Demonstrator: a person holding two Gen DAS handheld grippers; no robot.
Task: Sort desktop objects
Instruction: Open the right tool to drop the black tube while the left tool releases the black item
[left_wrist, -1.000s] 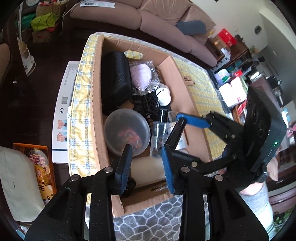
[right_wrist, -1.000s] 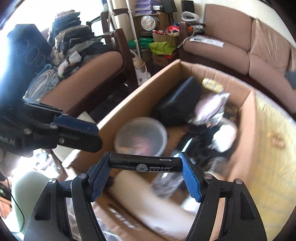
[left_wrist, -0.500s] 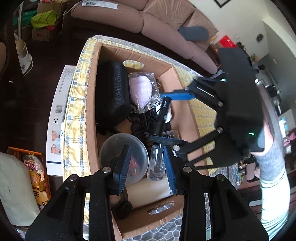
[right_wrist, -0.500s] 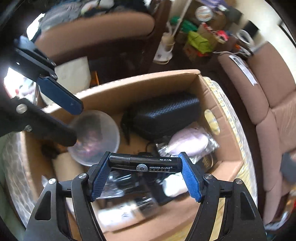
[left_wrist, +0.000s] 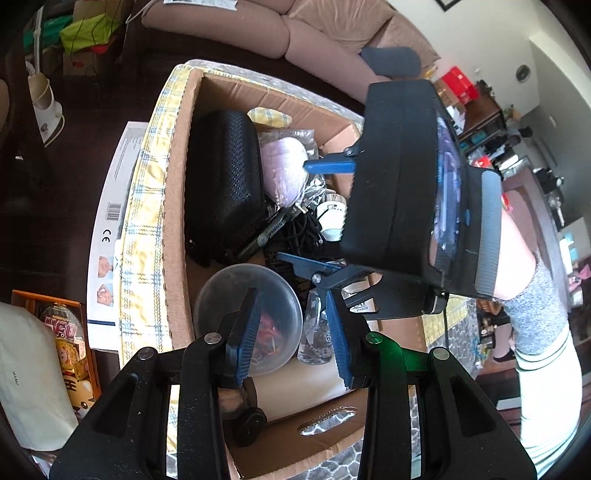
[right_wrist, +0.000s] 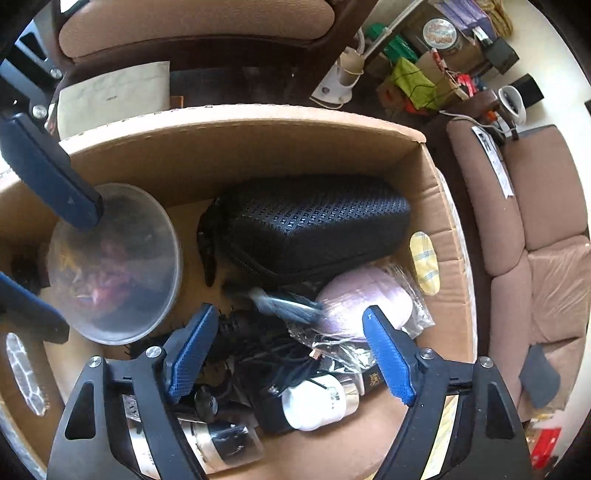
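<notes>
Over the cardboard box (right_wrist: 295, 147) my right gripper (right_wrist: 291, 350) is opening wide, nothing between its pads; a blurred dark stick (right_wrist: 284, 304) lies just beyond, at twelve o'clock, beside the black case (right_wrist: 314, 229). My left gripper (left_wrist: 295, 332), narrow and opening, hangs empty above the clear bowl (left_wrist: 218, 302).

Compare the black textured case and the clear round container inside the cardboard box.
The black textured case is opaque, dark and oblong with a diamond pattern; the clear round container is see-through, smooth and circular. Whatever is in the case is hidden, while colourful bits show through the container's lid. The case lies along the box wall toward the far end; the container sits nearer the left claw. Both rest inside the cardboard box, side by side.
</notes>
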